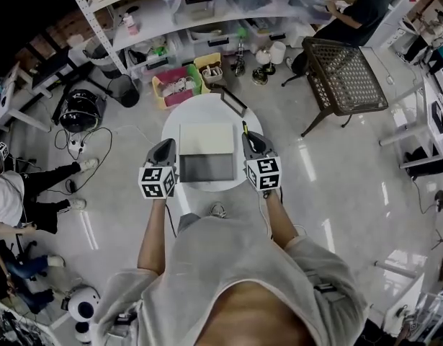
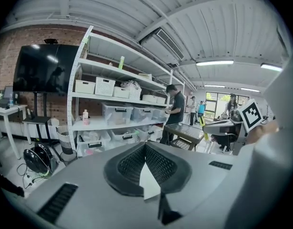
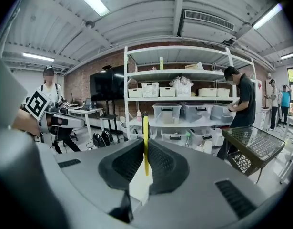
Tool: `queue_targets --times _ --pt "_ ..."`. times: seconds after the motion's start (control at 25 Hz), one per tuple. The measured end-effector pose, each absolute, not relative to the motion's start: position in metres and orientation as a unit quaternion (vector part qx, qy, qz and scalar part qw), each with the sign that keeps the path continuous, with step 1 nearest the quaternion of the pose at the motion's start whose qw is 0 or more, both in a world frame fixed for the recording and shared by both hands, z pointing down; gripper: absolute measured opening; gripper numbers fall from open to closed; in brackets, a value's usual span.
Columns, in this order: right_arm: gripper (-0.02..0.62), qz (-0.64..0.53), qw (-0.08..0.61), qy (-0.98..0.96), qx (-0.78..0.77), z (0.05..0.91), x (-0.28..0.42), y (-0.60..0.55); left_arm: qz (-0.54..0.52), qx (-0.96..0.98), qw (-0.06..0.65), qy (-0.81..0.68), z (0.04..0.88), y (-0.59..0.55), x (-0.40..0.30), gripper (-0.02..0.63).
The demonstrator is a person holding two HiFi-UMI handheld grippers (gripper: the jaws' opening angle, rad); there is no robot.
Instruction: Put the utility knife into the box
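Note:
An open box (image 1: 206,140) lies in the middle of the round white table (image 1: 176,118), its white lid flipped back and its dark tray (image 1: 207,169) toward me. My right gripper (image 1: 251,141) hovers at the box's right edge, shut on a thin yellow utility knife (image 1: 245,129) that sticks out past its tips. In the right gripper view the knife (image 3: 145,128) stands edge-on, pinched in the right gripper (image 3: 146,147). At the box's left edge, my left gripper (image 1: 166,145) is shut with nothing in it. The left gripper view shows that gripper (image 2: 145,148) with its pads pressed together.
A dark framed panel (image 1: 233,101) rests at the table's far edge. Beyond stand red and yellow bins (image 1: 184,83) and shelving (image 1: 199,13). A wire-mesh chair (image 1: 343,74) is at the right. One person (image 1: 354,9) works at the shelves, and other people sit at the left (image 1: 19,193).

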State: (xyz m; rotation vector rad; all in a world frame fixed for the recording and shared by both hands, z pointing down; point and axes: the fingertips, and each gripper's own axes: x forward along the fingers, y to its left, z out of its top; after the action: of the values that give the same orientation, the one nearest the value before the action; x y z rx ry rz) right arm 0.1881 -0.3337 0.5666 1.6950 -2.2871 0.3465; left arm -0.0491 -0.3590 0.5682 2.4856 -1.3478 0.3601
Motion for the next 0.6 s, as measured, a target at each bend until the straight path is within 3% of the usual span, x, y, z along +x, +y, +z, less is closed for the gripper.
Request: queue_targets --times 0.6 --pt "0.049 0.166 0.181 -0.784 0.57 0.606 0.137 -0.321 0.157 0.863 0.193 -0.44 0.609 -0.35 -0.078 0.02"
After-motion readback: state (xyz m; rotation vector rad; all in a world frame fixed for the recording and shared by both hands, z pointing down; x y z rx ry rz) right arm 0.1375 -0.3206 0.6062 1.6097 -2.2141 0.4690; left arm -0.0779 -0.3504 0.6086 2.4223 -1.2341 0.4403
